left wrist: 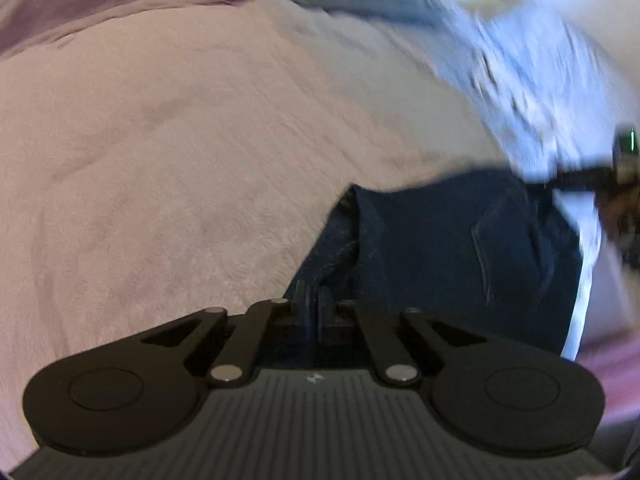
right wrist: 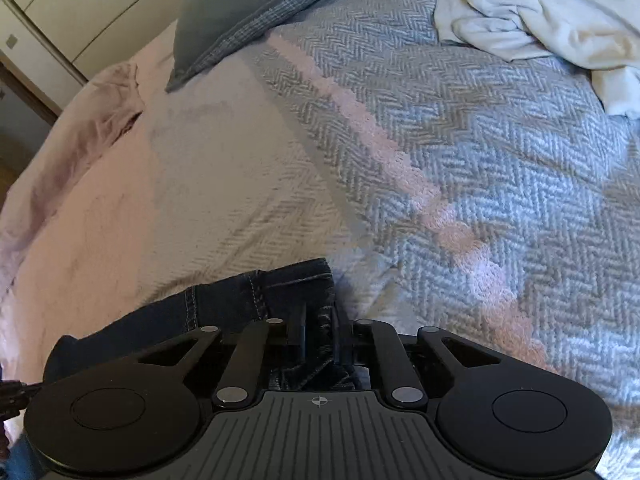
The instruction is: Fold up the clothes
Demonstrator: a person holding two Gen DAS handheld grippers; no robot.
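A pair of dark blue jeans [left wrist: 440, 248] lies folded on the bed, its stitched edge [right wrist: 240, 296] showing in the right wrist view. My left gripper [left wrist: 314, 312] is shut on a bunched fold of the denim at the garment's near left corner. My right gripper [right wrist: 320, 336] is shut on the other corner, with denim pinched between its fingers and hanging back under them. The jeans stretch between the two grippers. The left wrist view is blurred on its right side, where a dark device [left wrist: 592, 180] shows at the edge.
A pink fleecy blanket [left wrist: 160, 140] covers the left of the bed. A blue-grey herringbone blanket [right wrist: 480, 160] covers the right. A grey pillow [right wrist: 240, 8] lies at the head. A crumpled white garment [right wrist: 540, 20] sits far right. Cupboard doors [right wrist: 80, 0] stand beyond.
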